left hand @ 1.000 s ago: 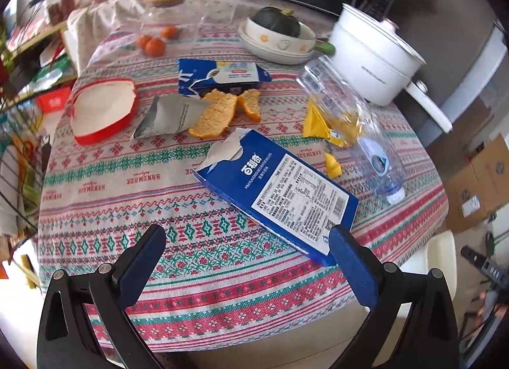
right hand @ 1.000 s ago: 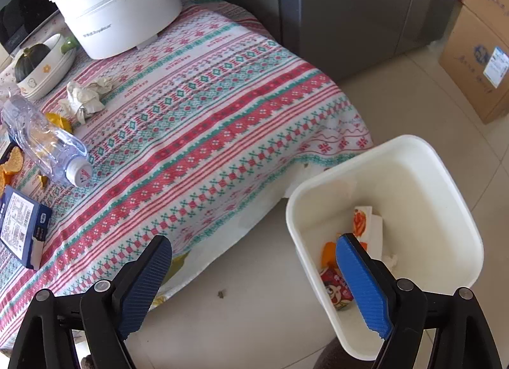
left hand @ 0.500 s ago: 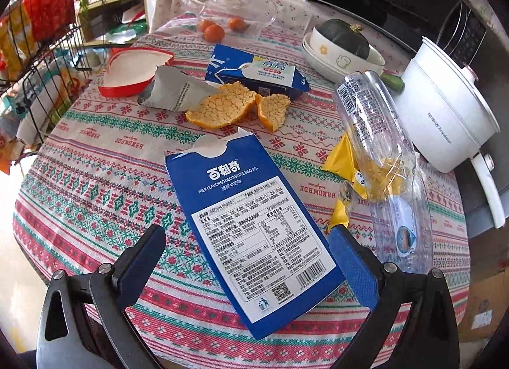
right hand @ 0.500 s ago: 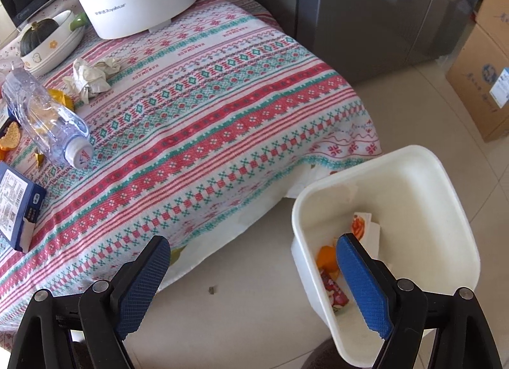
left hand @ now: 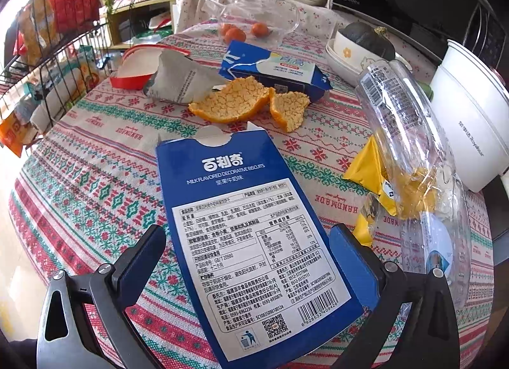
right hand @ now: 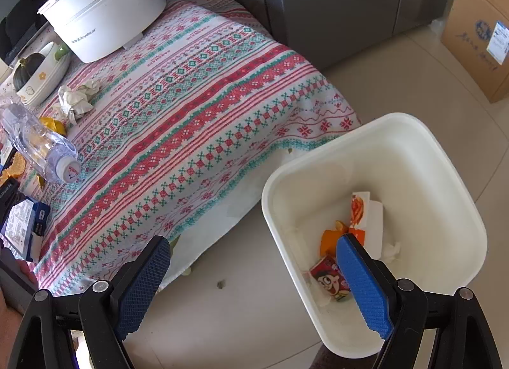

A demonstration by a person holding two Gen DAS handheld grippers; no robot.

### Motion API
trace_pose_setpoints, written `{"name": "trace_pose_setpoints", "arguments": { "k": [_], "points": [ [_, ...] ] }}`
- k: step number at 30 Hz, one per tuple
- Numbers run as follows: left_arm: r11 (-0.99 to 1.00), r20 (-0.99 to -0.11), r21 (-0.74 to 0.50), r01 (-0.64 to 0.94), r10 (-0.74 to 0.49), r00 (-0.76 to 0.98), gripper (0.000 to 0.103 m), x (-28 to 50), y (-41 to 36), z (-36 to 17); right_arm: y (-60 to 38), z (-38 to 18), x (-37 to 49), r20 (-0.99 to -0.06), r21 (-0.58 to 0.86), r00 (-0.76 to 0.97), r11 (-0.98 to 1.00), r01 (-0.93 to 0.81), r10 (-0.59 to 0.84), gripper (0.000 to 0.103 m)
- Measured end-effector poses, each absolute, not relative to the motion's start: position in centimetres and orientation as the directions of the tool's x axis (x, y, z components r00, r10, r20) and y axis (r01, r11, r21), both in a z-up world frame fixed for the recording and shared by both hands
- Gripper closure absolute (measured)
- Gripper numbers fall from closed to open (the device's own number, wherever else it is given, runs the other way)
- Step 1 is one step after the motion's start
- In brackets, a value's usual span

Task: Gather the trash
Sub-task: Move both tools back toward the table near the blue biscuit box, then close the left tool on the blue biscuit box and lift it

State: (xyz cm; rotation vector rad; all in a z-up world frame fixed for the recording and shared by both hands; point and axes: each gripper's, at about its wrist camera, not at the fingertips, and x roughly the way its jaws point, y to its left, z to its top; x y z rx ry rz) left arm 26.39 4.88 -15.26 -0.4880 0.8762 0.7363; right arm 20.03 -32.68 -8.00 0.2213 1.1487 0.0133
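Note:
A flat blue biscuit box (left hand: 241,226) lies label-up on the patterned tablecloth (left hand: 95,184). My left gripper (left hand: 246,235) is open and straddles the box's near half, one finger close to each long edge, pads not pressing. Beyond it lie orange peels (left hand: 232,103), a grey wrapper (left hand: 178,82), a second blue box (left hand: 273,66), a clear plastic bottle (left hand: 410,152) and a yellow wrapper (left hand: 369,165). My right gripper (right hand: 253,241) hangs open and empty over the floor beside the white bin (right hand: 318,159), which holds wrappers and peel. A crumpled tissue (right hand: 76,98) lies on the table.
A white pot (left hand: 467,121), a bowl with a dark squash (left hand: 359,47), a glass jar of tangerines (left hand: 254,22) and a red heart-shaped tin (left hand: 133,66) stand on the table. A wire rack (left hand: 47,60) is at the left. Cardboard boxes (right hand: 477,35) sit on the floor.
My left gripper has come down and closer while rolling; the blue box now lies between its fingers. The right gripper has drifted slightly toward the table, still open.

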Motion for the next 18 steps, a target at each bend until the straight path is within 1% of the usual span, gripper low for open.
{"name": "trace_pose_setpoints", "arguments": {
  "k": [4,7,9,11,15,18],
  "points": [
    [0.706,-0.832,-0.085,-0.703,0.338,0.440,0.000,27.0,4.9,-15.4,-31.9,-8.1,20.2,-0.904,0.172,0.407,0.982,0.078,0.126,0.014],
    [0.732,-0.839,-0.108,-0.672,0.295,0.457,0.000,27.3,5.4,-15.6,-31.2,-8.0,20.1,-0.903,0.176,0.409,0.982,0.065,0.134,0.014],
    [0.768,-0.841,-0.144,-0.625,0.238,0.486,0.000,27.3,5.9,-15.8,-30.8,-7.8,20.0,-0.901,0.178,0.411,0.982,0.058,0.138,0.014],
    [0.820,-0.847,-0.150,-0.552,0.182,0.500,0.000,27.7,6.3,-15.8,-30.5,-7.7,19.9,-0.899,0.181,0.413,0.982,0.055,0.143,0.014],
    [0.906,-0.876,-0.154,-0.395,0.060,0.479,0.000,28.6,7.3,-15.7,-29.9,-7.6,19.9,-0.898,0.184,0.415,0.982,0.049,0.148,0.014],
    [0.929,-0.894,-0.194,-0.315,-0.035,0.447,0.000,28.7,8.4,-15.9,-29.4,-7.7,19.9,-0.899,0.178,0.414,0.983,0.043,0.145,0.014]
  ]
}}
